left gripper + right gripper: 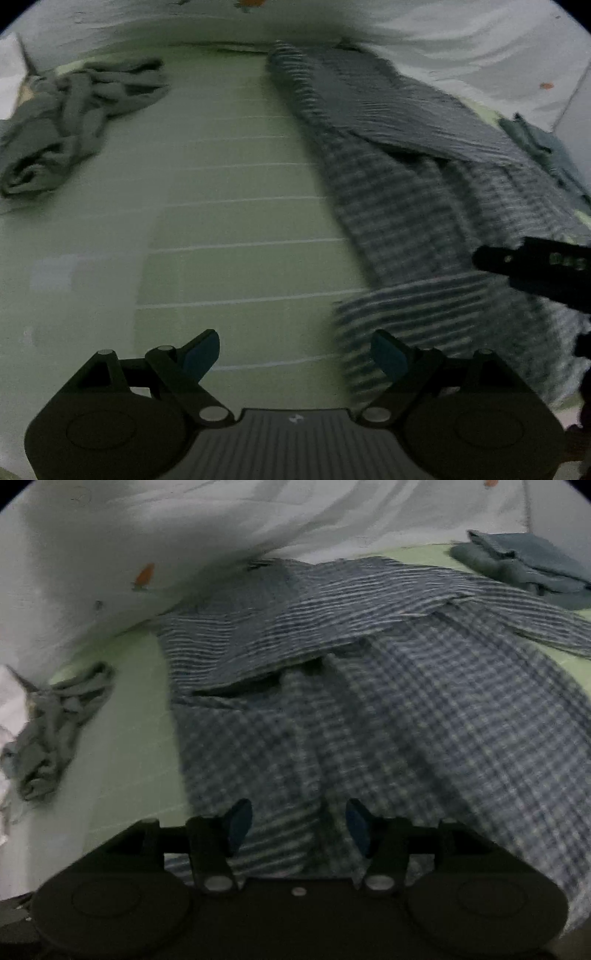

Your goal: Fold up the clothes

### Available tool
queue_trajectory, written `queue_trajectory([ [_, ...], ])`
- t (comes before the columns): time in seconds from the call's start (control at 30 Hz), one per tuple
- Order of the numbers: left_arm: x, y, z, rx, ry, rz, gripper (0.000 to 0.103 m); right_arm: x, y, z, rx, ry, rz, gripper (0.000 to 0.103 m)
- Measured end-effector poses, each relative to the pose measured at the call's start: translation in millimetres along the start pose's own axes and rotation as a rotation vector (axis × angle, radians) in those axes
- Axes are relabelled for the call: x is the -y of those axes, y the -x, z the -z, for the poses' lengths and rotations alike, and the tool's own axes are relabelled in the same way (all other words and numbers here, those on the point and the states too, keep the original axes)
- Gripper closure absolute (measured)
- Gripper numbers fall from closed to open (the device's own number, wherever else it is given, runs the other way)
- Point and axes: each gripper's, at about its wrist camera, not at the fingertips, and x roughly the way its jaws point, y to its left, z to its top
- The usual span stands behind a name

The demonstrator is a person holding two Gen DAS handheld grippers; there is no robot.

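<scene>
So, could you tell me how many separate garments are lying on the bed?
3: a checked shirt spread under the right gripper, a crumpled grey garment at the left, a folded blue piece far right. More may be hidden.

Right hand-held gripper gapes above checked shirt on green sheet.

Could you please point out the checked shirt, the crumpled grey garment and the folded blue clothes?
checked shirt (424, 716), right wrist view, middle of its body
crumpled grey garment (70, 122), left wrist view, its bunched centre
folded blue clothes (524, 563), right wrist view, top layer
</scene>
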Motion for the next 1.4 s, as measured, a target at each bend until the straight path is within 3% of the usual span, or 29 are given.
queue_trajectory([
  [0.13,18.0,-10.5,-0.1,-0.014,-0.028,0.028,0.014,28.0,12.3,4.8,0.009,-0.039,0.049,0.043],
  [0.2,26.4,-16.1,-0.1,-0.022,-0.040,0.037,0.019,43.8,17.6,9.4,0.004,-0.056,0.078,0.043],
  [0.3,36.7,-21.2,0.7,-0.033,-0.034,0.026,0.042,67.4,21.1,14.6,-0.016,-0.087,0.102,0.043],
  [0.37,41.1,-20.0,2.4,-0.033,-0.005,-0.008,0.080,81.8,21.3,13.7,-0.025,-0.082,0.105,0.043],
  [0.43,44.5,-9.3,6.8,-0.001,0.024,-0.077,0.097,94.4,21.9,11.2,-0.029,-0.061,0.107,0.043],
  [0.53,49.6,7.3,13.5,0.048,0.068,-0.186,0.100,113.3,24.3,8.1,-0.038,0.002,0.116,0.043],
  [0.67,58.3,40.5,25.4,0.134,0.113,-0.448,0.101,141.3,25.3,9.4,-0.067,0.067,0.114,0.043],
  [0.77,74.0,55.7,34.1,0.151,0.107,-0.619,0.100,166.3,26.8,5.3,-0.085,0.084,0.098,0.043],
  [0.83,88.3,61.4,35.6,0.153,0.135,-0.632,0.100,183.2,27.1,1.1,-0.092,0.092,0.091,0.043],
  [0.93,123.0,67.9,36.3,0.180,0.128,-0.555,0.100,204.1,27.3,-6.4,-0.096,0.103,0.078,0.043],
  [1.1,212.9,51.6,42.7,0.160,-0.087,-0.317,0.100,232.2,35.1,-12.0,-0.094,0.140,0.060,0.043],
  [1.2,248.2,21.6,51.4,0.030,-0.154,-0.165,0.094,243.3,37.8,-11.0,-0.106,0.144,0.058,0.043],
  [1.27,259.7,0.5,58.9,-0.082,-0.181,-0.114,0.086,249.8,39.3,-10.9,-0.111,0.145,0.061,0.043],
  [1.4,246.8,-0.4,62.0,-0.118,-0.126,-0.069,0.072,258.1,42.1,-9.6,-0.110,0.137,0.063,0.042],
])
